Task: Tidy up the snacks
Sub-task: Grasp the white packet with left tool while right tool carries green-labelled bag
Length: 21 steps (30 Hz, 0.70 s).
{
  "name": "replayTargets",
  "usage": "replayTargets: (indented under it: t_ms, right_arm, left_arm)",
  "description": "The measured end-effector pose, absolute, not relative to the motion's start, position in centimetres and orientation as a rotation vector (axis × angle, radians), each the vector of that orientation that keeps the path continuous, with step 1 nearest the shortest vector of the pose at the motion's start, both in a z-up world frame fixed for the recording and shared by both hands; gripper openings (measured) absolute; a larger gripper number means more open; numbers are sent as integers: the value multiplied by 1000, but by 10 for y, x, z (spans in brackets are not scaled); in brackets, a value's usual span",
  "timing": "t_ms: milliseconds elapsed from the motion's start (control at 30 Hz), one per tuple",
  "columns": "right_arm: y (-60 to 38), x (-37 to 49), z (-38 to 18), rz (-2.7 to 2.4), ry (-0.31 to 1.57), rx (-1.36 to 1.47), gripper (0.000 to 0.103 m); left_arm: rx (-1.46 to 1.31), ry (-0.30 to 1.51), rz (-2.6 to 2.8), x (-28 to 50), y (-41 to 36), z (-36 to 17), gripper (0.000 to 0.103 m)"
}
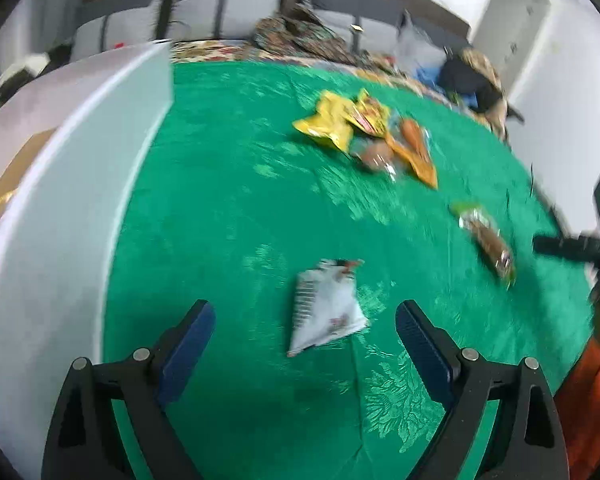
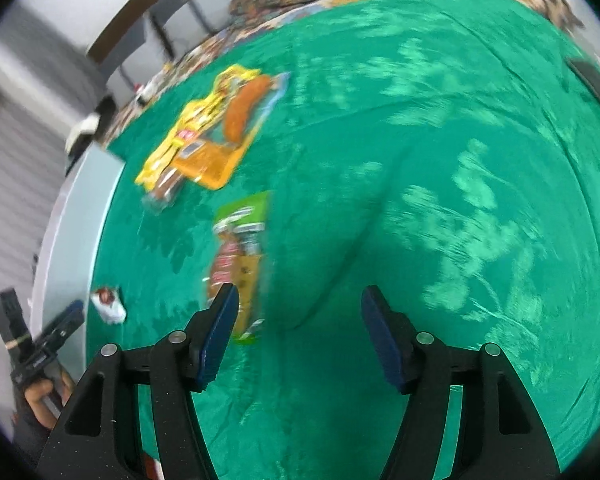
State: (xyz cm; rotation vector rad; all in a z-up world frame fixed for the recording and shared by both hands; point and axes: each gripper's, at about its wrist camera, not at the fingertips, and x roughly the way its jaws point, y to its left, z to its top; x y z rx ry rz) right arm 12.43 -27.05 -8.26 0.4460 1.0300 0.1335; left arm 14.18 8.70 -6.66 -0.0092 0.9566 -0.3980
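Both my left gripper [image 1: 305, 326] and right gripper [image 2: 298, 316] gape wide, empty. The snacks [image 1: 366, 136] lie loose mid-cloth on the green tablecloth [image 1: 228, 168]; the white bin [image 1: 52, 208] at its left edge seems, through blur, barely filled. Most sorting remains.

— Can any wording be read on the snack packets [image 1: 364, 136]?
— None. Printing is seen on the white packet [image 1: 324, 308] and the green-topped packet [image 2: 240, 256], but it is blurred past reading.
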Motion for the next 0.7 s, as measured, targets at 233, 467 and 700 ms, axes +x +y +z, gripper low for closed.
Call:
replayTargets:
  t_ms: [233,467,700]
  right_arm:
    - [-216,160,-92,124,1155,251,72]
    - [-167,161,-106,70,1182,-3,54]
    - [-203,144,-94,131,1152,299,45]
  left_arm:
    - [192,976,-319,153,44,-87,71]
    - [119,973,-309,141,60,-84,32]
    - [-106,935,-332,132,90,-56,32]
